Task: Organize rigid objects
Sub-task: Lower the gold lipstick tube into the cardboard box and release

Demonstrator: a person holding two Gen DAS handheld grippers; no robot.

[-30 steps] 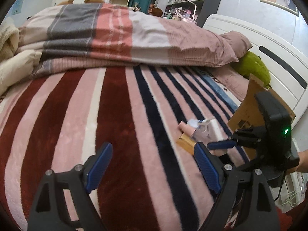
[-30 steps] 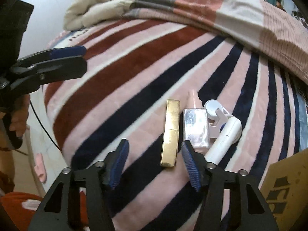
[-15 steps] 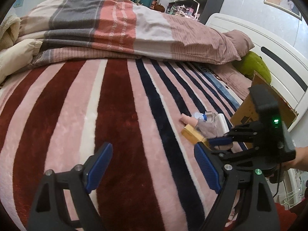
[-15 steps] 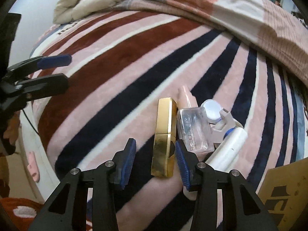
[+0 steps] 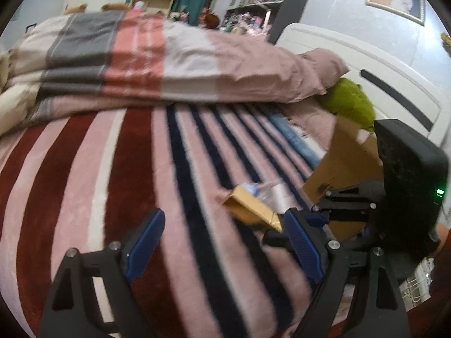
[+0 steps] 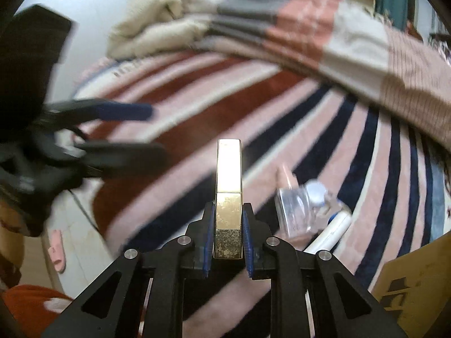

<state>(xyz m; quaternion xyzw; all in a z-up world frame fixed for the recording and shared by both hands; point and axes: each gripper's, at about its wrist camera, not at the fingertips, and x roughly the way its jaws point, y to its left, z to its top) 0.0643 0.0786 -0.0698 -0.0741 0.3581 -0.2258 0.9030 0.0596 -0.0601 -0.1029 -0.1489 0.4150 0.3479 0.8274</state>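
Right gripper (image 6: pixel 227 242): we see it clamped on the long shiny gold rectangular box (image 6: pixel 229 186).
Left gripper (image 5: pixel 222 242): jaws wide apart, holding nothing.
Blurred: clear plastic items (image 6: pixel 303 205) at 3 o'clock on the plush striped blanket (image 6: pixel 282 107).

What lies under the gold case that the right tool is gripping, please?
Under the gold case, held by the right tool, the striped blanket shows around its raised far half. What lies directly beneath the gripped end is covered by the case and the tool.

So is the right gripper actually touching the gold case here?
Touching. The right wrist view shows the right gripper with both pads pressed against the sides of the gold case.
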